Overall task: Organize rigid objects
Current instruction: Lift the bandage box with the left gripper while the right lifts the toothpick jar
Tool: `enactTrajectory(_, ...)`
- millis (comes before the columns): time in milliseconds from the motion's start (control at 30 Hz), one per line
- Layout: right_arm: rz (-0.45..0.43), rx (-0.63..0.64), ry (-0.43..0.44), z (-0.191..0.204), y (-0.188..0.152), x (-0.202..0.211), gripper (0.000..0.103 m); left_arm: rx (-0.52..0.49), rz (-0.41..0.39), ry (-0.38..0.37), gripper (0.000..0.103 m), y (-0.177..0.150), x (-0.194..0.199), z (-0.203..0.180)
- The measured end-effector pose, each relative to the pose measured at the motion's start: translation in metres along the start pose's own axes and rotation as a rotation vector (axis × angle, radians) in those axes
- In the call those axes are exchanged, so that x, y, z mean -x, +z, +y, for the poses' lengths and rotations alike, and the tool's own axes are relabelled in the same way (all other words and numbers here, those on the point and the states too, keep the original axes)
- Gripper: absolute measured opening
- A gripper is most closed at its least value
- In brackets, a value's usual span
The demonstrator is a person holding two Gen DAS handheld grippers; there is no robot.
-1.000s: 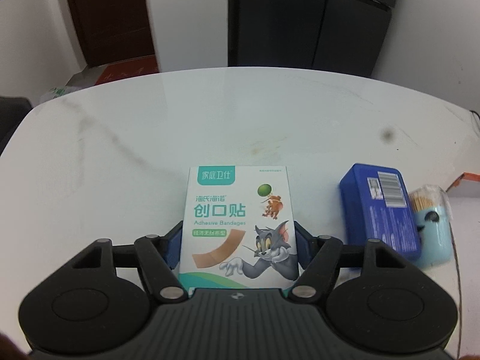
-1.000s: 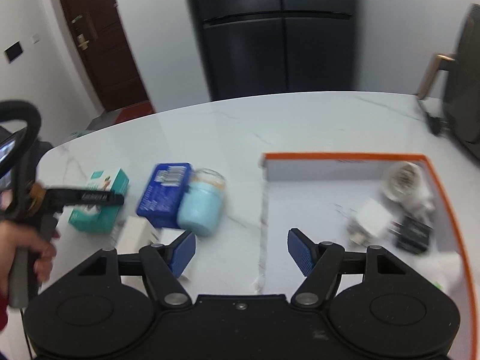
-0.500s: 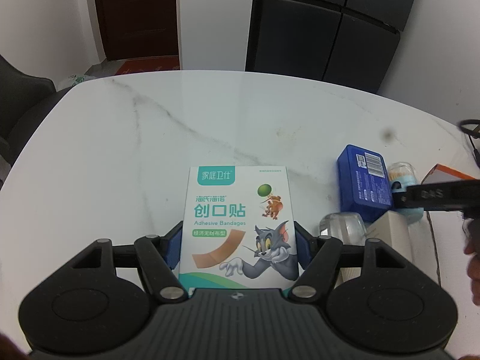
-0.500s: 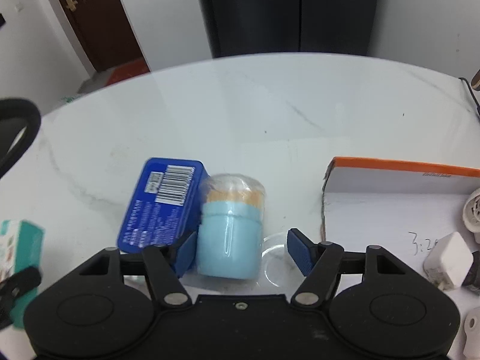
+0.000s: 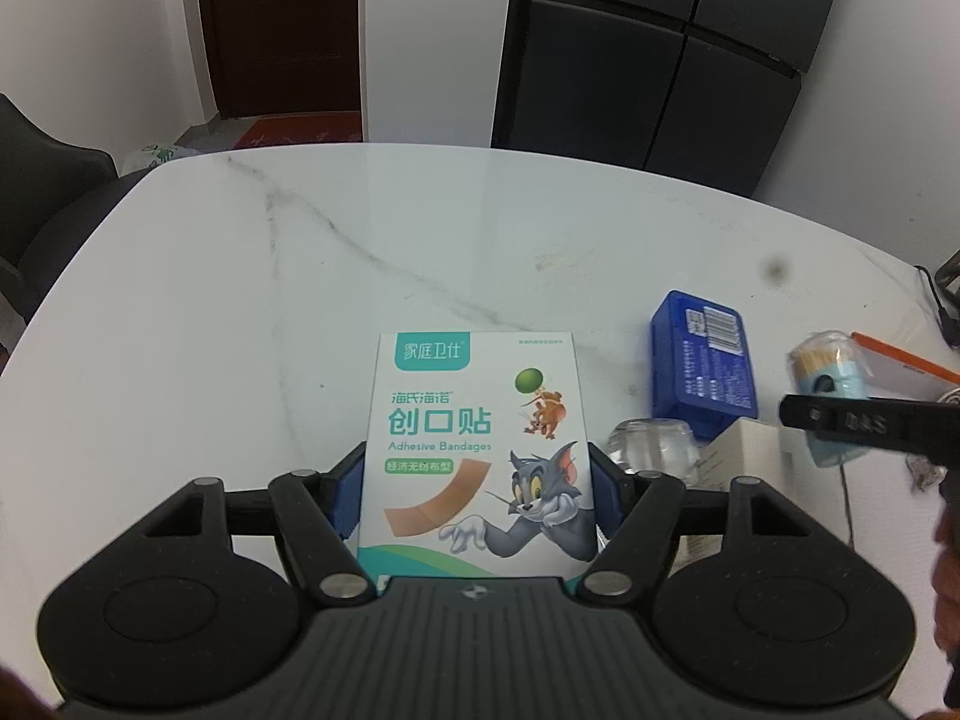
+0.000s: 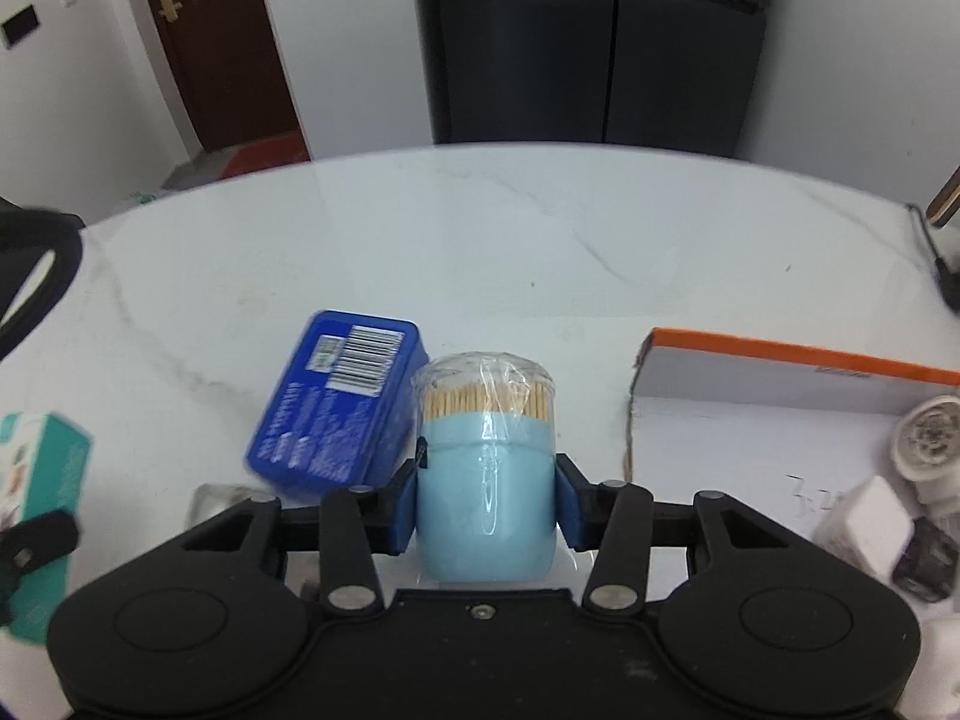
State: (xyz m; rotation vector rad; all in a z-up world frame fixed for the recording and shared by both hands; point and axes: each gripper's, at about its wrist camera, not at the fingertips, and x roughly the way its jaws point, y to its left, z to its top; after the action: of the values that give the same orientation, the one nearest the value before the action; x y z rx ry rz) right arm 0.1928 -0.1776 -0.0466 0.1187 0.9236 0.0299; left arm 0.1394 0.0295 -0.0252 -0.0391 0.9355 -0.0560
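Observation:
My left gripper [image 5: 477, 495] is shut on a white and teal adhesive bandage box [image 5: 474, 438] with cartoon figures, held above the white marble table [image 5: 300, 300]. My right gripper [image 6: 487, 495] is shut on a light blue toothpick jar [image 6: 485, 480] with a clear lid; the jar also shows in the left wrist view [image 5: 831, 381]. A blue tin [image 6: 339, 408] lies flat just left of the jar, also in the left wrist view [image 5: 702, 366]. The bandage box appears at the left edge of the right wrist view [image 6: 36, 498].
An orange-rimmed white tray [image 6: 798, 360] at the right holds a white charger [image 6: 864, 519], a black block [image 6: 924, 558] and a round white piece [image 6: 930, 438]. A clear plastic cap [image 5: 651, 450] and a white box [image 5: 744, 450] lie by the blue tin. A dark fridge stands behind the table.
My right gripper moved forward around the toothpick jar and shut on it. My left gripper kept hold of the bandage box and rose slightly.

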Motion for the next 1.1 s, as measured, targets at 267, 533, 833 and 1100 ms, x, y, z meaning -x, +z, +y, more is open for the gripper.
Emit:
enactTrajectory(267, -0.093, 0.01, 0.064, -0.002, -0.018, 0.08, 0.055, -0.005, -0.018, 0.008, 0.071, -0.009, 0.024, -0.017)
enactTrajectory(533, -0.12, 0.003, 0.106, 0.008, -0.034, 0.118, 0.055, -0.003, -0.025, 0.018, 0.071, -0.026, 0.049, -0.033)
enactTrajectory(833, -0.151, 0.019, 0.126, 0.006, -0.057, 0.153, 0.055, -0.005, -0.062, 0.023, 0.071, -0.037, 0.08, -0.048)
enactTrajectory(1100, -0.167, 0.026, 0.12, -0.003, -0.073, 0.171, 0.055, 0.007, -0.067, 0.016, 0.071, -0.05, 0.094, -0.057)
